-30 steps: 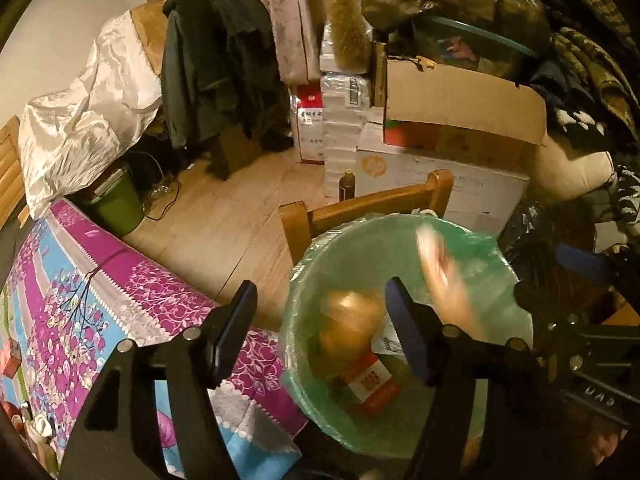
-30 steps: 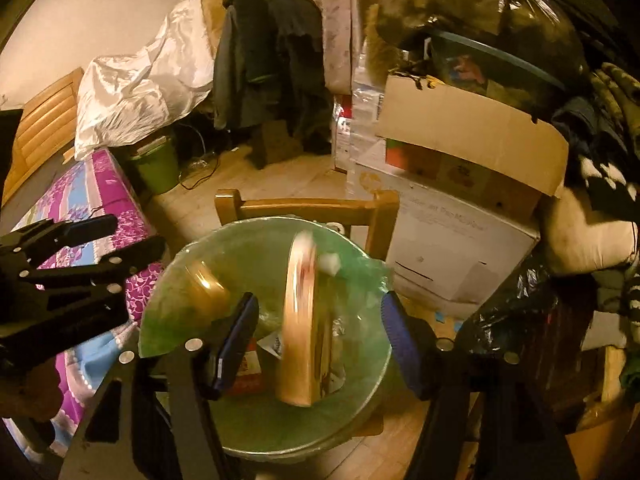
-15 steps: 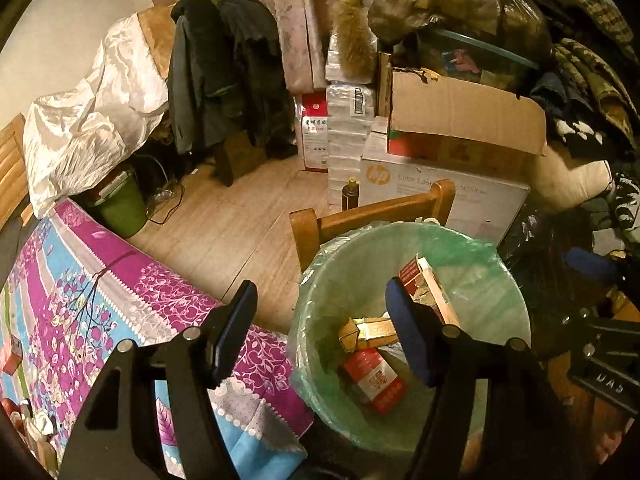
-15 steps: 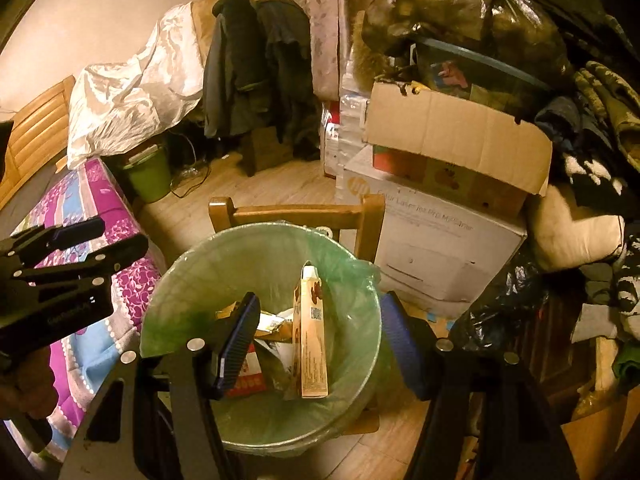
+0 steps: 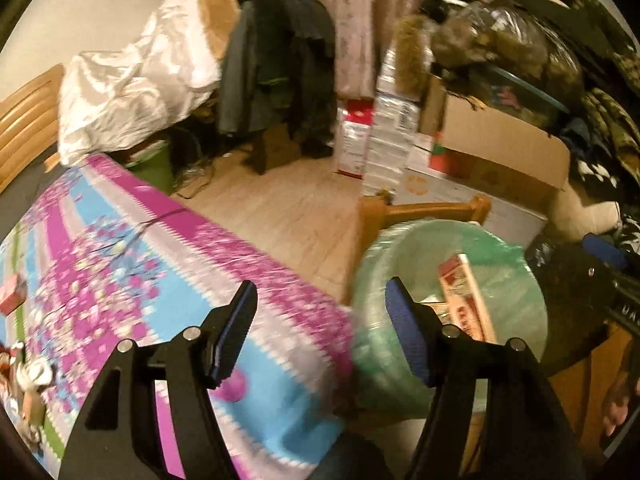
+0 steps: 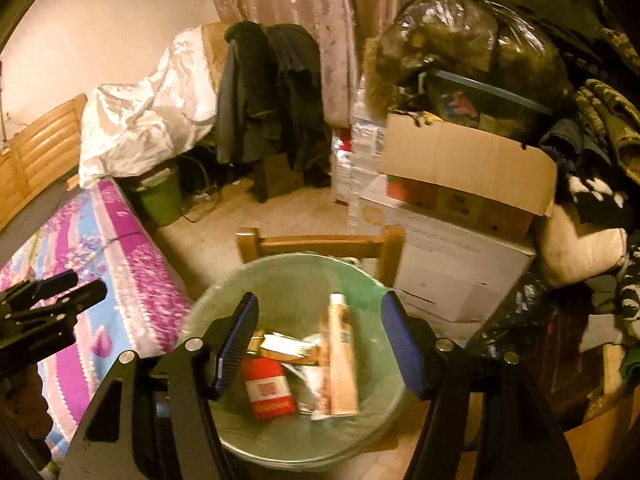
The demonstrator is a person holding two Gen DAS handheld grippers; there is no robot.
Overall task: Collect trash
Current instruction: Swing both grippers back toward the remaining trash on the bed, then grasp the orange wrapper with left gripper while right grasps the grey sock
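Left wrist view: the left claw (image 5: pixel 320 320) is being held partly open with nothing between its pads. It is being aimed over the patterned surface (image 5: pixel 120 264); the lined bin (image 5: pixel 516 280) is lying off to its right, with a red-and-tan carton (image 5: pixel 466 296) standing on end inside. Small scraps (image 5: pixel 28 376) are being glimpsed at the surface's far left edge, blurred, long axis not readable.

Right wrist view: the right claw (image 6: pixel 316 344) is being held partly open and empty directly above the bin (image 6: pixel 288 276), where a red pack (image 6: pixel 270 390) and an upright carton (image 6: pixel 340 356) are lying. The left claw is judged nearer the remaining scraps, leftward.
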